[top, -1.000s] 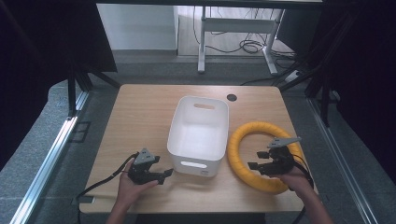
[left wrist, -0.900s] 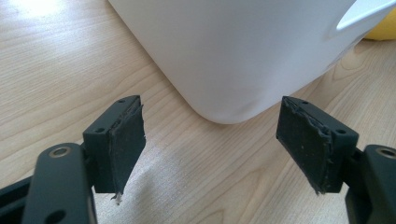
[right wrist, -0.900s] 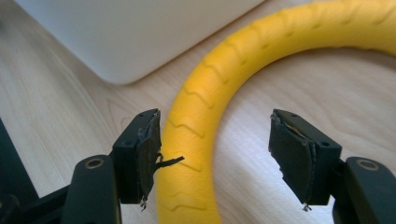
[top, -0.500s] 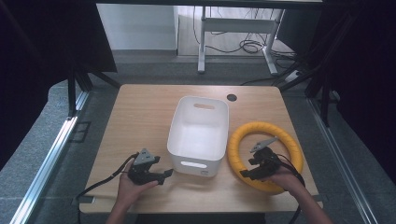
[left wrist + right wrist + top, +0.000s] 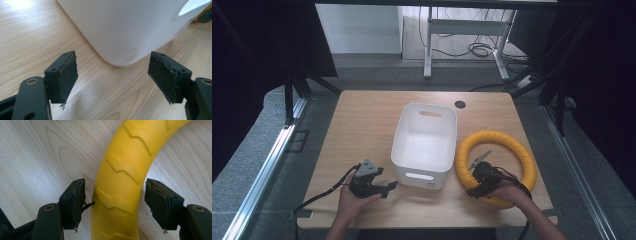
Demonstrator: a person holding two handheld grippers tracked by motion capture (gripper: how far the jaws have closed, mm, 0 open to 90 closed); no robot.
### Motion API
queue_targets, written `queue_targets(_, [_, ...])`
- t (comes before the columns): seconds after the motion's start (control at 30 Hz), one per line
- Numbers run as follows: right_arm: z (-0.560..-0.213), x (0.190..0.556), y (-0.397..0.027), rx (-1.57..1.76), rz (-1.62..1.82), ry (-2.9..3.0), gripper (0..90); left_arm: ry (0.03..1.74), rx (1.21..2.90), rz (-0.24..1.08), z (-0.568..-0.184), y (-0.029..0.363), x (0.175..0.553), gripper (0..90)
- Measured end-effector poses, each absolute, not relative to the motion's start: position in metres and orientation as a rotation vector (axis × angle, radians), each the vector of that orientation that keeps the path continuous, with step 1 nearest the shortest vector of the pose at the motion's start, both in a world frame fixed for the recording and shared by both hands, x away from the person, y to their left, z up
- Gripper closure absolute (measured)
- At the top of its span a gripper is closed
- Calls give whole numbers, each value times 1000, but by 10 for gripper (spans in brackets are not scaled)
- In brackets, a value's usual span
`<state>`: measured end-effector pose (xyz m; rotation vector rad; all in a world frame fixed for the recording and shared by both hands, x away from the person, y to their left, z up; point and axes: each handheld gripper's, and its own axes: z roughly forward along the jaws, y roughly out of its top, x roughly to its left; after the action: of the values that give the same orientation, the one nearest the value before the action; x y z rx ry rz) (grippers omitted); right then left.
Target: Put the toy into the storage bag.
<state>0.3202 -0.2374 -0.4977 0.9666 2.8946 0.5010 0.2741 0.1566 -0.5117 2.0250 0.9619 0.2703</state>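
Observation:
A yellow ridged ring (image 5: 522,150) lies flat on the wooden table (image 5: 362,125), to the right of a white bin (image 5: 424,176). My right gripper (image 5: 473,189) is lowered over the ring's near-left part. In the right gripper view the ring (image 5: 122,177) runs between the jaws of the right gripper (image 5: 115,197). They stand open, with a small gap at each pad (image 5: 160,202). My left gripper (image 5: 389,187) rests low on the table left of the bin's front. It is open, and its jaws (image 5: 115,72) face the bin's rounded corner (image 5: 120,27) with nothing between them.
The bin is empty and has handle slots in its near and far walls. A dark round grommet (image 5: 460,104) sits in the table's far side. Beyond the table stand a desk frame (image 5: 462,30) and loose cables on the floor.
My right gripper has moved left and down from the ring's right side to its near-left part, where the jaws now straddle the ring. The left gripper has kept still.

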Motion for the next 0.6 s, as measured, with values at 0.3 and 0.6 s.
queue_targets(0.3, [-503, 321, -230, 938, 373, 2910, 387, 961, 2029, 272, -512, 156, 274, 237])
queue_targets(0.6, [-501, 326, -222, 952, 284, 2932, 477, 962, 2028, 272, -512, 156, 274, 237])
